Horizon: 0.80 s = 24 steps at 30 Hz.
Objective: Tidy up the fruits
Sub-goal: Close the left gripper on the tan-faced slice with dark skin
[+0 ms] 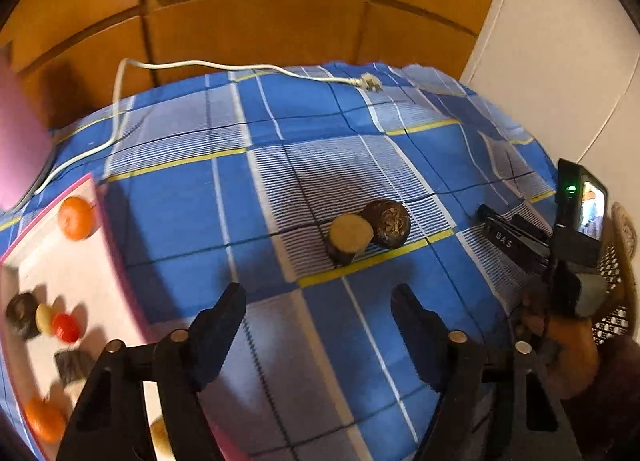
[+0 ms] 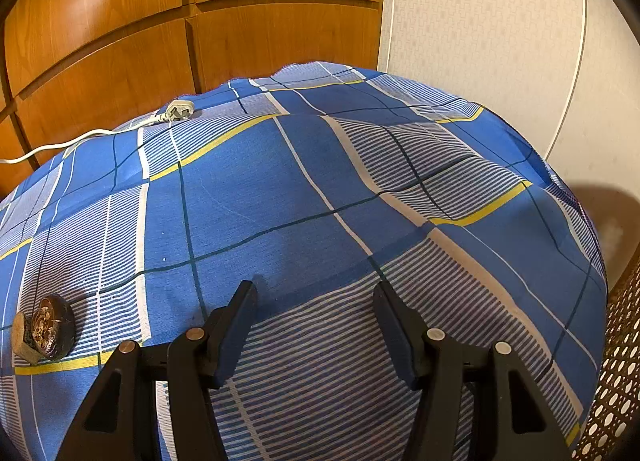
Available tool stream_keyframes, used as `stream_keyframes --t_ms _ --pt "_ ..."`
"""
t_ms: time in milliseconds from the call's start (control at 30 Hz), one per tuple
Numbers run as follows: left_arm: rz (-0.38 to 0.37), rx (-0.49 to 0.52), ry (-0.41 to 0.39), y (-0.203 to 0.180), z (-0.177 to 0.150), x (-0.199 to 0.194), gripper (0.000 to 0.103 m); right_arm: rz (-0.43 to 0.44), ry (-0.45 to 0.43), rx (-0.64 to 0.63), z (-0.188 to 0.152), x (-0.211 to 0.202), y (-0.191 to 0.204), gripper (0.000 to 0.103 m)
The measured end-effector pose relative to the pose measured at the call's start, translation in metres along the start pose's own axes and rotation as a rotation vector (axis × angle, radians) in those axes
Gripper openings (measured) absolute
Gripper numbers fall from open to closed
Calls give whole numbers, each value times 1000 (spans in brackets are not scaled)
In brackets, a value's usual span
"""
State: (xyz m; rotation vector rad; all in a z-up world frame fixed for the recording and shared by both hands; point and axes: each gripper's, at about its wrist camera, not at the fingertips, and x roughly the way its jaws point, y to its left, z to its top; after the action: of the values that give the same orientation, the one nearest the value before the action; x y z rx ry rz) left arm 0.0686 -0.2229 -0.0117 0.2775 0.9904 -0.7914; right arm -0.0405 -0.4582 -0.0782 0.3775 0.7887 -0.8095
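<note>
Two dark brown fruit halves lie together on the blue checked cloth: one with a pale cut face (image 1: 349,239) and one with a dark face (image 1: 388,223). They also show at the far left of the right wrist view (image 2: 44,327). My left gripper (image 1: 320,303) is open and empty, a little short of them. A pink-rimmed white tray (image 1: 80,281) at the left holds an orange (image 1: 76,218), a second orange (image 1: 45,419), a red fruit (image 1: 65,327) and dark pieces (image 1: 21,314). My right gripper (image 2: 316,301) is open and empty over bare cloth; it shows at the right of the left wrist view (image 1: 516,239).
A white cable with a plug (image 1: 370,82) lies along the far edge of the cloth, seen too in the right wrist view (image 2: 180,111). Wooden panels stand behind, a white wall at the right. A woven chair (image 2: 616,381) is at the right edge.
</note>
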Motion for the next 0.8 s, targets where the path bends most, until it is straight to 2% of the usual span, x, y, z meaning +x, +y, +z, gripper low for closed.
stream_keyframes --t_ms 300,367,433,533,700,800 --pt "8 60 69 -15 25 53 70 -3 -1 -3 0 0 0 61" --pt "-1 72 87 -18 27 65 57 -3 -1 -3 0 0 0 61" --pt "-3 79 98 -19 27 73 39 -4 -1 -3 1 0 0 61" --pt "-7 86 65 -20 26 75 35 -6 -1 -6 1 0 0 61" --pt "-21 13 36 -15 13 60 34 -8 -2 -9 1 0 -1 61" --pt "-17 -27 17 -14 -5 44 34 -8 -2 -11 0 0 0 61"
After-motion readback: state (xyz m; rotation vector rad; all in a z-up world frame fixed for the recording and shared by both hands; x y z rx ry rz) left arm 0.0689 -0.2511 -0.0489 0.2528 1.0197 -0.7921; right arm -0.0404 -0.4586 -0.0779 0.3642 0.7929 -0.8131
